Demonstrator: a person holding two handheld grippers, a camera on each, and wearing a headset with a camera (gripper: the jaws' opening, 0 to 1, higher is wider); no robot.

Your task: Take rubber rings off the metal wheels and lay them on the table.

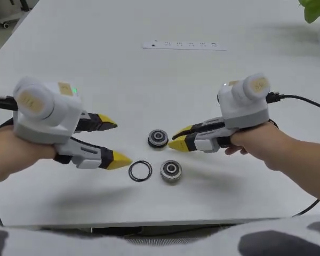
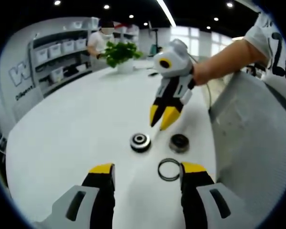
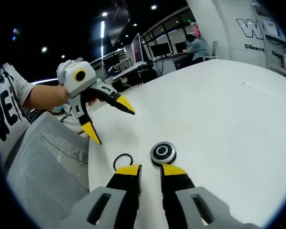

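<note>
Tabletop (image 1: 202, 85): white, bare around the work.

Items under inspection lie close to the near edge, about midway along it.

1. Wheel, farther from the near edge (image 1: 158, 138) (image 2: 140, 141) (image 3: 163, 152): lies flat. It has a black outer band, a bright metal face inside it and a dark hub. The rubber ring appears to be in place around it.
2. Wheel, nearer the near edge (image 1: 170, 170) (image 2: 179, 142): lies flat. In the head view its outer rim shows grey metal with a dark centre, and it appears bare. It sits just apart from the first wheel.
3. Loose rubber ring (image 1: 140, 171) (image 2: 168, 169) (image 3: 123, 161): thin, black and round. It lies flat on the tabletop just beside the nearer wheel, on that wheel's left, not touching it.

Left claw (image 1: 114, 141) (image 2: 148, 168) (image 3: 112, 123): the yellow-tipped jaws are spread wide and hold nothing. It hangs above the tabletop to the left of the items, and its lower tip is just short of the loose ring.

Right claw (image 1: 177, 137) (image 2: 164, 117) (image 3: 151, 171): the jaws stand a narrow gap apart and grip nothing. The tips point at the farther wheel from its right and stop just beside it. Contact cannot be confirmed.

Each claw is held in one of the person's hands.
</note>
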